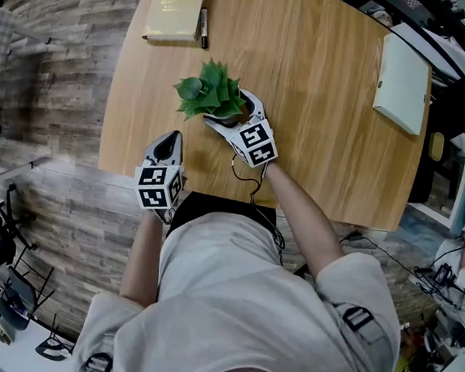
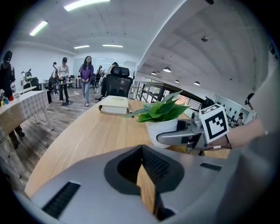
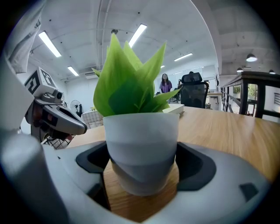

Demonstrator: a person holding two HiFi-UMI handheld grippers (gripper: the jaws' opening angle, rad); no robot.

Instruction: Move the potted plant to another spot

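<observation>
Reaches out over the near edge of the table (image 1: 318,148) with the right forearm, right gripper (image 1: 230,109) held low and level, marker cube facing up. Spreads those jaws wide and sets them round the potted plant (image 1: 213,89), dark pads pressed to either side of the white pot in the right gripper view (image 3: 142,162), bare wood showing under the pot's base. Cannot tell whether the base rests on the wood or hangs just above it. Carries only green leaves above the rim; hides the soil behind them. Keeps the left gripper (image 1: 170,141) back by the near edge, just left of the right arm, pointing across the tabletop, jaws brought together at the tips with nothing between them, only a thin wedge of wood seen through the pads (image 2: 143,151). Places the plant in the near-left part of the tabletop, well apart from everything else. Leaves a tan book (image 1: 176,8) with a pen (image 1: 204,28) just beside it at the far-left corner, and a pale flat pad (image 1: 403,73) against the right edge. Offers broad bare wood to the right of the plant and beyond it.
</observation>
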